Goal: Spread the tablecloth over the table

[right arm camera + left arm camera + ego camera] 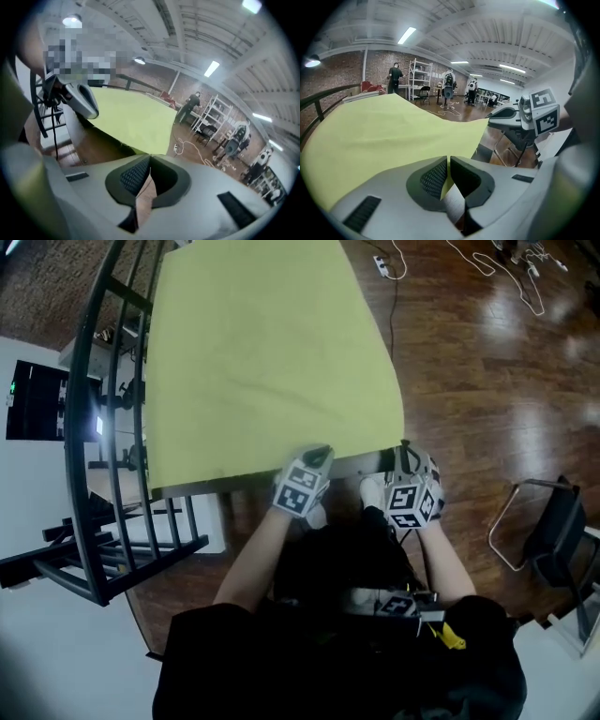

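A yellow-green tablecloth (262, 352) lies flat over the table, whose grey near edge (361, 465) shows below it. My left gripper (319, 456) is at the cloth's near edge. In the left gripper view its jaws (448, 161) are shut, with the cloth (384, 131) pinched between the pads. My right gripper (405, 451) is at the near right corner. Its jaws (150, 159) are shut right at the tip of that corner of the cloth (136, 122). Each gripper shows in the other's view, the right gripper (492, 117) and the left gripper (91, 110).
A black metal railing (103, 427) runs along the table's left side. A folding chair (553, 521) stands on the wood floor to the right, and cables (506, 268) lie at the far right. White shelving (419, 79) and people stand far behind the table.
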